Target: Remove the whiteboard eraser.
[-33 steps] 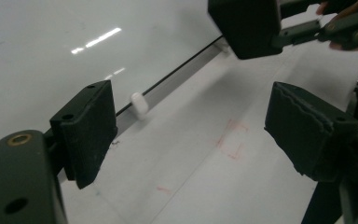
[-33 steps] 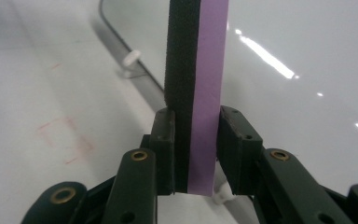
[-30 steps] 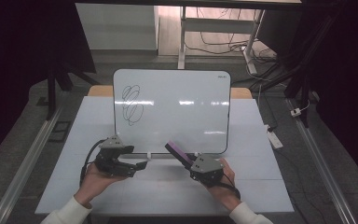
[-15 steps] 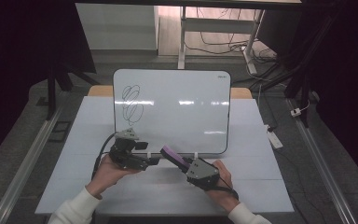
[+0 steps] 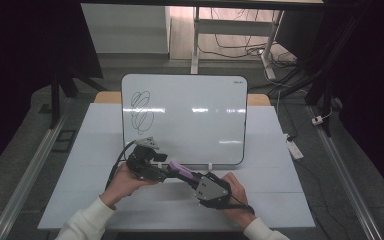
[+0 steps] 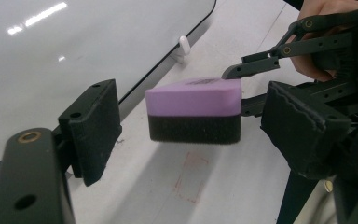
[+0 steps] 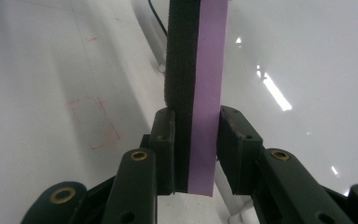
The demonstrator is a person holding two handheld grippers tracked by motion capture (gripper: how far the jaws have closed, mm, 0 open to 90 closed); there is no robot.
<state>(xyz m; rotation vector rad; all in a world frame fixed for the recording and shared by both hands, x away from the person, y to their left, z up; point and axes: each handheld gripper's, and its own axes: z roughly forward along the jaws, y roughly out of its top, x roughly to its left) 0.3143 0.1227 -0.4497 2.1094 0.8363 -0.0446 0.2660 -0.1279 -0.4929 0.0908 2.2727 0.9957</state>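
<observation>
Between the spread left claw (image 6: 186,135) hangs the eraser (image 6: 195,109), pinched by the right claw (image 7: 196,140).

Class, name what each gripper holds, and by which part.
The right gripper clamps the purple eraser across one end. The left gripper holds nothing; its open jaws flank the free end.

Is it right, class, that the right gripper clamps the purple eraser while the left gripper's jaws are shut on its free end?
Not quite. The right gripper does clamp the purple eraser, but the left gripper has its jaws open on either side of the free end, not touching it. The left gripper view shows this.
</observation>
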